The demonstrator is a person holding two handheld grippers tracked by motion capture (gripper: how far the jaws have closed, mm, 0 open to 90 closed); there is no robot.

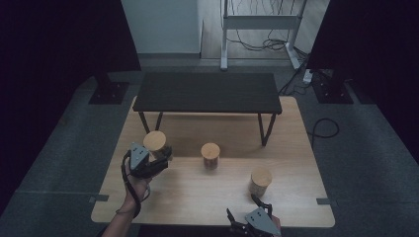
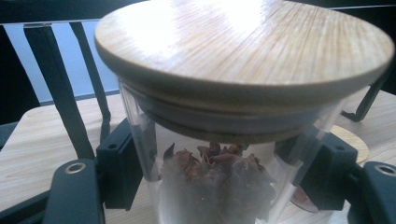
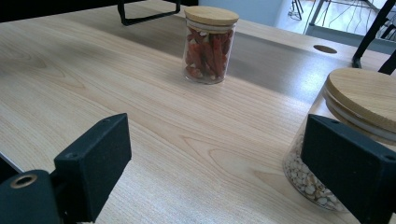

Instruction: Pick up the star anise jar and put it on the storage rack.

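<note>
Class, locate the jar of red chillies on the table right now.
In the high view, the jar of red chillies stands mid-table, between the left gripper's jar and the right-hand jar.

Your left jar point(image 2: 219, 154): clear glossy glass, lid point(image 2: 243, 46) pale wood, fine grain, satin sheen. Dried brown bits point(image 2: 219, 172) inside look rough, matt. Your middle jar point(image 3: 208, 46) and right jar point(image 3: 327, 154): same glass, same wood lids. Table point(image 3: 154, 116): light wood, smooth, visible grain, slight glare. Your jaw pads look like matt black plastic. Bench point(image 1: 207, 93): dark matt top, thin black legs. Floor point(image 1: 375, 168): grey, carpet-like.
</note>
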